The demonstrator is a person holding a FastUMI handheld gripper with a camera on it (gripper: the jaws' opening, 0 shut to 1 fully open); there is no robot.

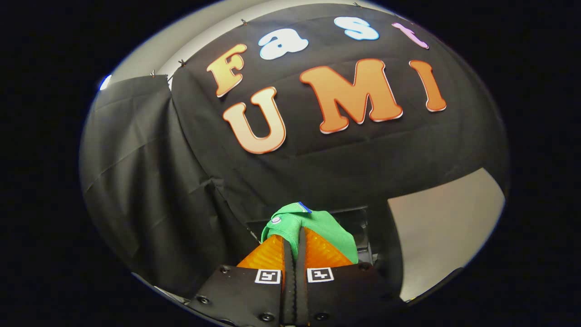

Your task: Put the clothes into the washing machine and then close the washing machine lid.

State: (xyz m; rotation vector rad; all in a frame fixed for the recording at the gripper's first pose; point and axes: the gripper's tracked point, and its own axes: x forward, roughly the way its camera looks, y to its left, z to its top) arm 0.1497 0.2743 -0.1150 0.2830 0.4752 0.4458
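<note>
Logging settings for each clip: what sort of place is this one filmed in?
Most likely a staged recording booth, not a real home: black cloth wall hung as a backdrop, pale plain wall behind it. The gripper is shut on a green garment.

The gripper [294, 236] is pointing forward and a little upward. Its two orange fingers [268, 255] are standing almost together, with only a thin dark slit between the ribbed black pads. Both fingers are pressing on a fold of the green garment [313, 222], which is bunching over the fingertips and hanging to the right finger's side. The black finger bases are each carrying a small square marker.
</note>
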